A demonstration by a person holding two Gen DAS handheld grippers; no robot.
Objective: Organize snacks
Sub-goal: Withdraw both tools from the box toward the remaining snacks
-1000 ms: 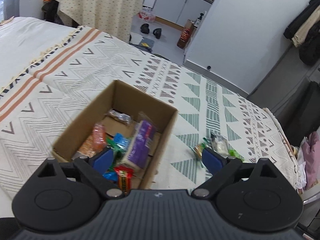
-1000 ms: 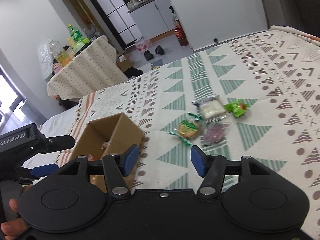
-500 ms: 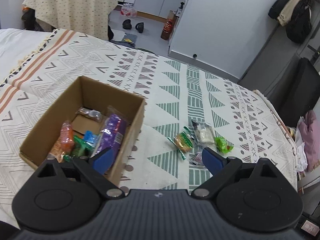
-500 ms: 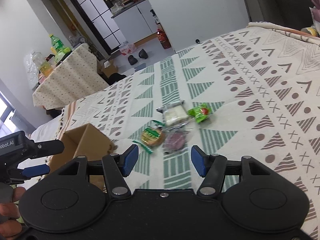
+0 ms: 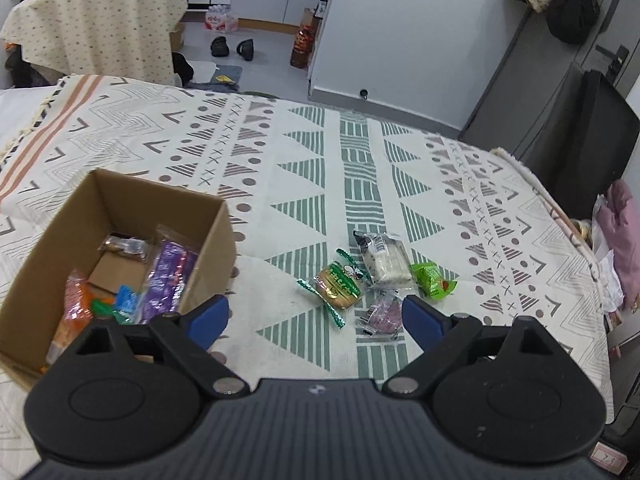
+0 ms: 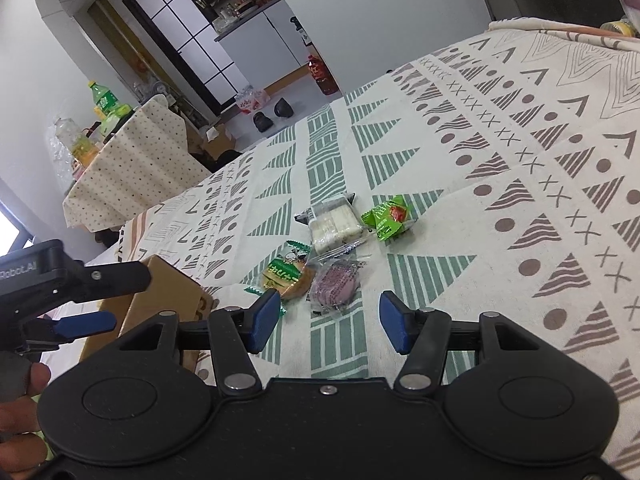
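An open cardboard box (image 5: pixel 120 208) holding several wrapped snacks sits on the patterned bedspread at the left. To its right lie loose snacks: a round green-wrapped biscuit (image 5: pixel 338 284), a white cake pack (image 5: pixel 386 260), a bright green packet (image 5: pixel 432 280) and a purple snack in clear wrap (image 5: pixel 382 312). My left gripper (image 5: pixel 316 320) hovers open and empty between box and snacks. My right gripper (image 6: pixel 328 320) is open, just short of the purple snack (image 6: pixel 334 286) and the biscuit (image 6: pixel 286 276). The left gripper (image 6: pixel 80 300) also shows beside the box (image 6: pixel 160 300).
The bedspread (image 5: pixel 360 168) ends at a far edge above the floor, where shoes (image 5: pixel 232 46) and a bottle (image 5: pixel 302 46) stand. A cloth-covered table (image 5: pixel 100 20) is at the back left. Pink fabric (image 5: pixel 620 232) hangs off the bed's right side.
My left gripper has swung right, from over the box to facing the loose snacks. My right gripper has moved closer to the snack pile. Both stayed open.
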